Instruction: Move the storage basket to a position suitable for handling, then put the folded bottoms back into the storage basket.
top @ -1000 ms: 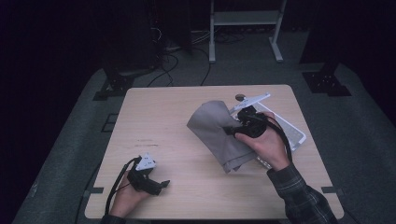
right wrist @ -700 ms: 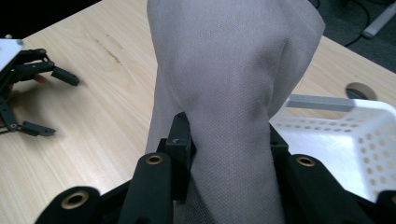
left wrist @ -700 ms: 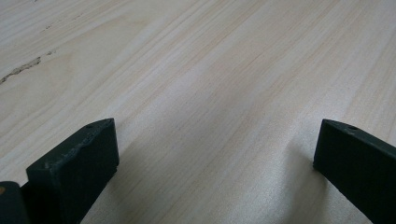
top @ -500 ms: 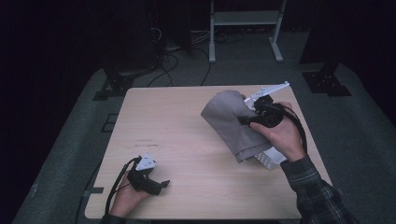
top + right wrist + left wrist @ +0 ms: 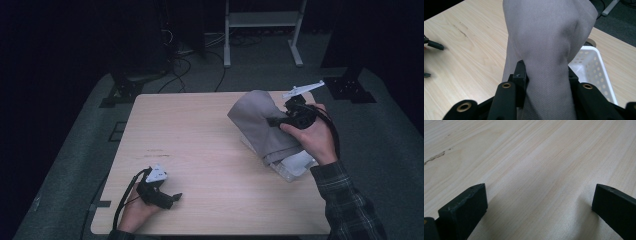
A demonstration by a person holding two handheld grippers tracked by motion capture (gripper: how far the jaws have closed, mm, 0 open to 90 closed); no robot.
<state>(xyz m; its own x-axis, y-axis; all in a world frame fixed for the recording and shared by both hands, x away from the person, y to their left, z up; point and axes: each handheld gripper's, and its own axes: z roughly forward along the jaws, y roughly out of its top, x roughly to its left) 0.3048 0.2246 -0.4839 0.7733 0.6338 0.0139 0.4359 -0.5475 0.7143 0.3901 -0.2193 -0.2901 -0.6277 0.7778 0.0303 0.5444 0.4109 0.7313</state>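
Grey cloth [image 5: 260,127] is held up off the wooden table [image 5: 200,150] near its right edge, toward the far right corner, where it hangs in a bunched fold with its lower end draped over a white perforated basket [image 5: 591,67] that stands by the right edge. The cloth is clamped between the jaws of the right gripper [image 5: 282,121], as is seen plainly in the right gripper view, where the fabric is pinched from both sides and rises in front of the camera. The left gripper [image 5: 172,199] is rested on the table close to the near left corner, its jaws standing wide apart with only bare wood between them, and no part in the work is taken by it. The pick-up is judged to be done and the carry to be in hand; what is left appears to be the placing of the cloth, most likely down into the basket beneath it, and the release. Part of the basket is hidden by the cloth, so its contents cannot be told.
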